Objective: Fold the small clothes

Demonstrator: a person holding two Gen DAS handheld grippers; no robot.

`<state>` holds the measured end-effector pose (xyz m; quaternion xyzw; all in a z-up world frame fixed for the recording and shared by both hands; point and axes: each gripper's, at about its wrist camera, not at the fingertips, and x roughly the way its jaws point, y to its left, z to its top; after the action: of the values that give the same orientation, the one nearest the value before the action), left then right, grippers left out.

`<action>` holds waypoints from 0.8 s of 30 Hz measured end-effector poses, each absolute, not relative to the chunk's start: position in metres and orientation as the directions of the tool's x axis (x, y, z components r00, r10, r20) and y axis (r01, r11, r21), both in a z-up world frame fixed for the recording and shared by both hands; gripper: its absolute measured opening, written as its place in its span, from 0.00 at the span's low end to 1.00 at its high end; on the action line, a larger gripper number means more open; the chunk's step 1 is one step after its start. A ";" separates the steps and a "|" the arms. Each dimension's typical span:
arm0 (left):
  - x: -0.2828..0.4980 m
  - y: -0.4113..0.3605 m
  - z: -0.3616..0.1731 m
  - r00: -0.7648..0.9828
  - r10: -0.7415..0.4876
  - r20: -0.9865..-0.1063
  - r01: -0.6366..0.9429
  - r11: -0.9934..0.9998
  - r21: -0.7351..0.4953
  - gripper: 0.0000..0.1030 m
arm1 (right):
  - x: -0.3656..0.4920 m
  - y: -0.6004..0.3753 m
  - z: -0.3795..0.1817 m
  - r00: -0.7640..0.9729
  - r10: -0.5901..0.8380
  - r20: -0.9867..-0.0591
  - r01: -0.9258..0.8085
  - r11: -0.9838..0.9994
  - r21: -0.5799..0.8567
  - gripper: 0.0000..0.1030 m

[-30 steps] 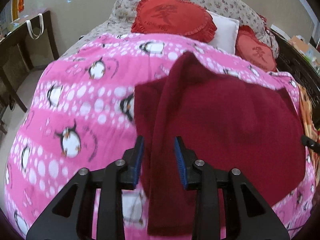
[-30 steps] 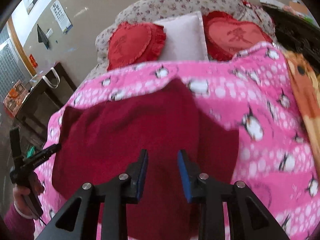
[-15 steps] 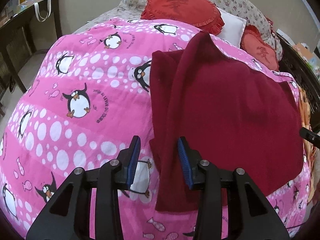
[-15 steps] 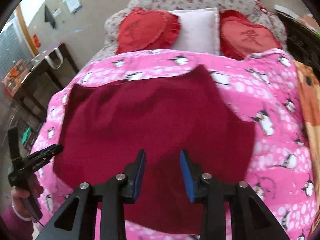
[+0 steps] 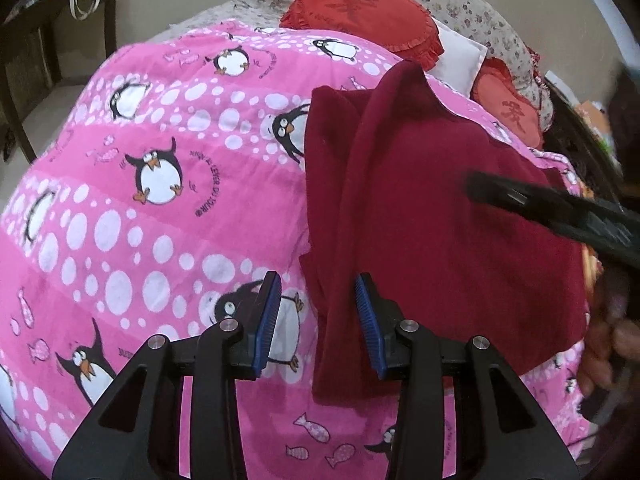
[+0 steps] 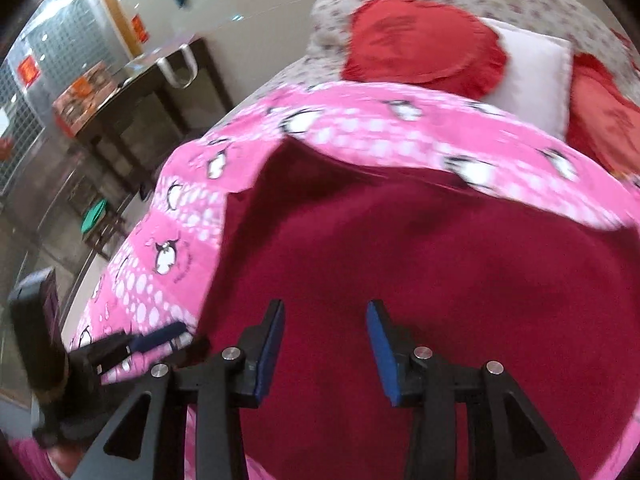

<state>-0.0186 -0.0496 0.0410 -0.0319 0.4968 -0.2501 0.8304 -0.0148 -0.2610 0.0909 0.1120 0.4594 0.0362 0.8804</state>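
1. On the pink penguin quilt [image 5: 160,208] lies the maroon garment [image 5: 440,216], partly folded along its left edge.
2. My left gripper [image 5: 318,316] and right gripper [image 6: 326,344] both hover wide apart, empty.
3. I should pinch one layer's edge cleanly, then lay it flat.
4. Red cushions [image 6: 420,40] head the bed; a dark table [image 6: 132,92] stands beside it.

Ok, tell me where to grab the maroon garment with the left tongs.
Take the folded left edge of the maroon garment, low by its near corner, coming in from the pink penguin blanket side. The left tongs are open and already straddle that raised layered edge.
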 end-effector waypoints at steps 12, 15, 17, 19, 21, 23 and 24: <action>-0.003 -0.019 0.030 0.329 -0.597 -0.731 0.319 0.799 -0.510 0.62 | 0.084 -0.216 0.078 0.499 0.208 -0.841 0.029 0.966 0.255 0.73; 0.001 -0.028 0.026 0.310 -0.618 -0.723 0.333 0.783 -0.526 0.62 | 0.090 -0.204 0.081 0.476 0.171 -0.863 0.008 0.980 0.199 0.73; -0.001 -0.032 0.026 0.311 -0.624 -0.717 0.337 0.778 -0.531 0.62 | 0.096 -0.199 0.080 0.462 0.143 -0.875 0.011 0.986 0.167 0.73; -0.003 -0.032 0.024 0.318 -0.631 -0.708 0.328 0.774 -0.542 0.62 | 0.101 -0.191 0.079 0.447 0.098 -0.889 0.016 0.993 0.117 0.75; -0.005 -0.029 0.022 0.322 -0.639 -0.699 0.319 0.768 -0.555 0.62 | 0.109 -0.179 0.077 0.425 0.032 -0.905 0.012 0.999 0.041 0.79; -0.008 -0.025 0.022 0.323 -0.645 -0.693 0.314 0.764 -0.564 0.62 | 0.115 -0.167 0.070 0.403 -0.033 -0.915 0.000 0.999 -0.036 0.84; -0.009 -0.023 0.022 0.323 -0.646 -0.692 0.316 0.763 -0.564 0.62 | 0.118 -0.161 0.066 0.397 -0.070 -0.915 -0.006 0.997 -0.079 0.85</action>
<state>-0.0094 -0.0229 0.0220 -0.1658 0.4973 -0.3020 0.7962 0.1175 -0.1605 0.0663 -0.0347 0.5487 -0.0192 0.8351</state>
